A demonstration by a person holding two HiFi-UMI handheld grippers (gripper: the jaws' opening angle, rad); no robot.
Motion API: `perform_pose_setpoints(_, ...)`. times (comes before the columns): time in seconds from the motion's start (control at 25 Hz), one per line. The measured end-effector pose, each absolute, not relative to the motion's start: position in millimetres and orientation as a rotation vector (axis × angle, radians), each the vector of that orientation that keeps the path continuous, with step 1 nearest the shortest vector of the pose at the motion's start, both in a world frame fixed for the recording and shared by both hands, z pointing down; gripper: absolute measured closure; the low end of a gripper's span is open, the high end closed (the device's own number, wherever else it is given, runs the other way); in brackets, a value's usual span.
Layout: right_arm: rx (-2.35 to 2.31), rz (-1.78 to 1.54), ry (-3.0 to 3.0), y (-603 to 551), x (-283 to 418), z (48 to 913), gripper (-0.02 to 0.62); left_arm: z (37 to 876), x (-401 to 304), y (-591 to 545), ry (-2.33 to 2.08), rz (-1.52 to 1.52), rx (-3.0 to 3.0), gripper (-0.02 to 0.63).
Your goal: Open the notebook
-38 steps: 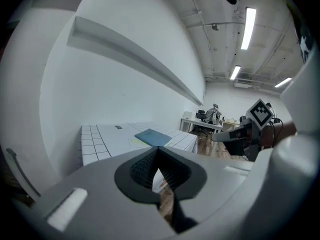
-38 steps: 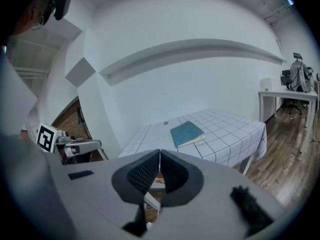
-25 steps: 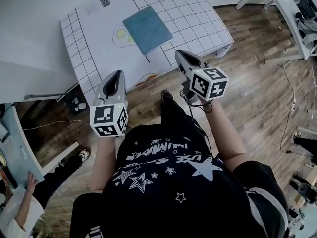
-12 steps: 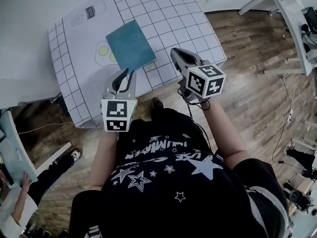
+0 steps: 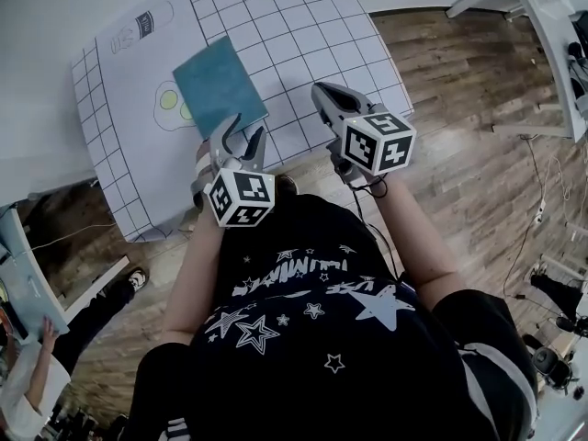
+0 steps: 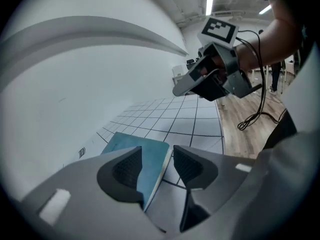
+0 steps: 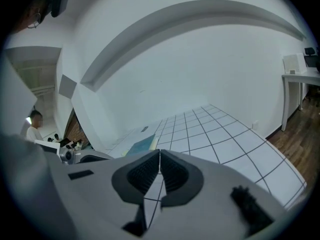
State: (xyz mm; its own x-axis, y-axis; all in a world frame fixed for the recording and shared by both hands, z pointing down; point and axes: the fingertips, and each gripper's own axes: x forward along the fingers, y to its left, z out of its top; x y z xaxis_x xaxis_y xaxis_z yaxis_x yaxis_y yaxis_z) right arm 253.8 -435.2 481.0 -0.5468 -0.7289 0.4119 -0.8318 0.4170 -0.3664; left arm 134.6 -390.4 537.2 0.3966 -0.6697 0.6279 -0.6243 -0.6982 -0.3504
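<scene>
**Shut notebook on the squares table**

Wood floor (image 5: pixel 478 154), and a white table w/ a mat (image 5: pixel 303 26) of black squares. The blue-green notebook (image 5: pixel 219 92) lies flat & shut on the mat, near the table's front edge. In the head view its long side runs from close to the person up & a bit to the left. One short end points at the L gripper (image 5: pixel 242 129). Yellow-green circles (image 5: pixel 168 101) are drawn on the mat, right at the book's left side. Farther back is a drawn bottle shape (image 5: pixel 147 26) w/ a dark label, too small to read. The L claw is opening, spread wide at the book's near end. The book's edge shows in the gap, but the pads don't press on it. The R gripper (image 5: pixel 320 90) hangs over the mat to the right, apart from the book. Its claw is pressed together w/ nothing in it.
</scene>
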Motion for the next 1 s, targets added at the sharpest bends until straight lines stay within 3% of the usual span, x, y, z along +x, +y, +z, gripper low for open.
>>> perform_pose_setpoints(0.6, 1.488, 0.883, -2.45, -429.9, 298.8, 491.1, 0.578, 571.4, 145.8, -421.0, 1.232, -1.458, -2.329, 0.396)
perform_pose_setpoints(1.0, 1.518, 0.919, -2.466, -430.1, 310.0, 491.3, 0.578, 574.5, 149.7, -415.5, 1.157, -1.572, -2.241, 0.544)
